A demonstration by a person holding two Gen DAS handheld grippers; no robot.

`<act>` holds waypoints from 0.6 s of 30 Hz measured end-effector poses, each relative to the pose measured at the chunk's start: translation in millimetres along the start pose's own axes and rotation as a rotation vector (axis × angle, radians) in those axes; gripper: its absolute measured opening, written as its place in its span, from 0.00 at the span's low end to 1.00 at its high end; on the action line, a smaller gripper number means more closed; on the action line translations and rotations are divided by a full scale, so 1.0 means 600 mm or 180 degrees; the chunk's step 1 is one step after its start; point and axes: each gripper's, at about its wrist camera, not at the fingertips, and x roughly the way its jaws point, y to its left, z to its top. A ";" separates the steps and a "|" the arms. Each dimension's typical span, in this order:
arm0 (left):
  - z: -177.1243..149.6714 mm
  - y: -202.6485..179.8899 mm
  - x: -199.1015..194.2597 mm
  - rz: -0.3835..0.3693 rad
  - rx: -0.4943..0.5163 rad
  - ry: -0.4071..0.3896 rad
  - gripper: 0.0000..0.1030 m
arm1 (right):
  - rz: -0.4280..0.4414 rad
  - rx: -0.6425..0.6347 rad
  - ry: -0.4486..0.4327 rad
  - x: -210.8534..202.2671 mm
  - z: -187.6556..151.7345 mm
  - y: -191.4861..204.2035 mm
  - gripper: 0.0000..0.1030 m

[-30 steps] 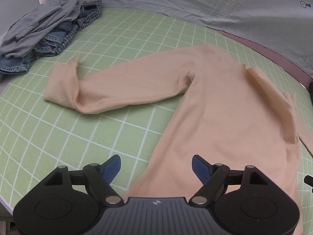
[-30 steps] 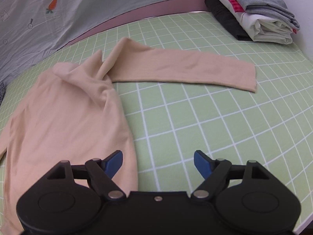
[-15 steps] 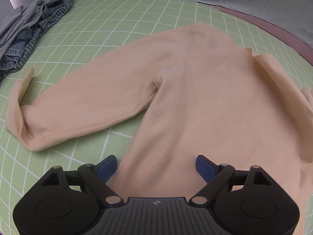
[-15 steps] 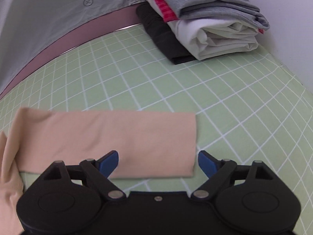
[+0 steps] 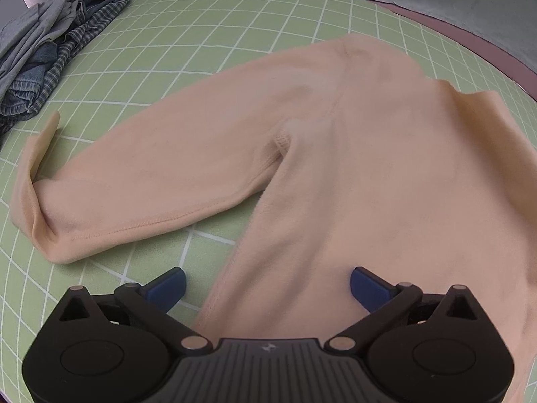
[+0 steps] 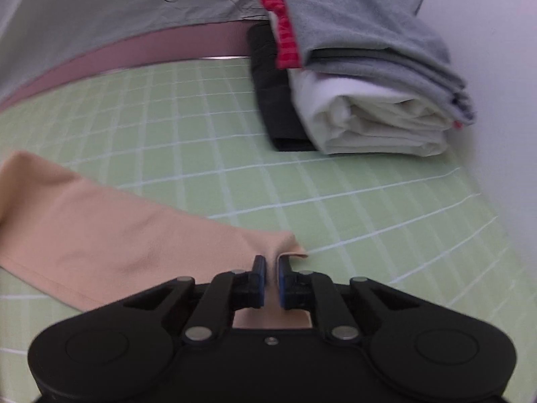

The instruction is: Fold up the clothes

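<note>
Left wrist view shows the peach long-sleeved top (image 5: pixel 386 174) spread flat on the green gridded mat (image 5: pixel 201 33), its body filling the frame from 6 o'clock up to 1 o'clock. One sleeve (image 5: pixel 151 181) runs out from the armpit toward 9 o'clock, its cuff doubled over and standing up at the end. The left claw (image 5: pixel 267 285) hangs above the top's side edge, jaws opening and wide, one blue pad over the mat and the other over the cloth, neither pressing. A crumpled heap of denim and checked clothes (image 5: pixel 50 63) lies at 10 o'clock, seen only here.

Right wrist view alone gives the other sleeve (image 6: pixel 110 235), a long band stretching from 9 o'clock down to the right claw (image 6: pixel 271 268), which points toward 12 o'clock. Its jaws are closing, drawn narrow, with the cuff pinched between the blue pads; a corner of the cuff curls out at the right pad. A folded stack of clothes (image 6: pixel 369 100), grey on white on black with a red-striped edge, sits at 1 o'clock on the mat, out of the left camera's sight.

The top's hem is hidden beneath the left claw's housing, and its right edge is cut off by the frame. The right view is blurred, so the grid lines and stack edges smear. A grey sheet (image 6: pixel 100 16) lies beyond the mat.
</note>
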 end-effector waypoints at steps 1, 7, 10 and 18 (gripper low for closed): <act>0.000 0.000 0.000 0.0000 -0.0003 -0.0002 1.00 | -0.0295 -0.0076 0.0016 0.007 -0.004 -0.011 0.08; -0.003 0.003 0.001 -0.0004 -0.0003 -0.0032 1.00 | -0.0853 0.0216 0.0302 0.027 -0.023 -0.088 0.13; -0.004 0.002 0.002 -0.0005 -0.0002 -0.0044 1.00 | -0.0928 0.0190 0.0295 0.019 -0.018 -0.077 0.34; 0.015 0.009 0.007 -0.0030 0.0012 0.0058 1.00 | -0.0127 0.0590 -0.0331 -0.035 0.030 0.016 0.78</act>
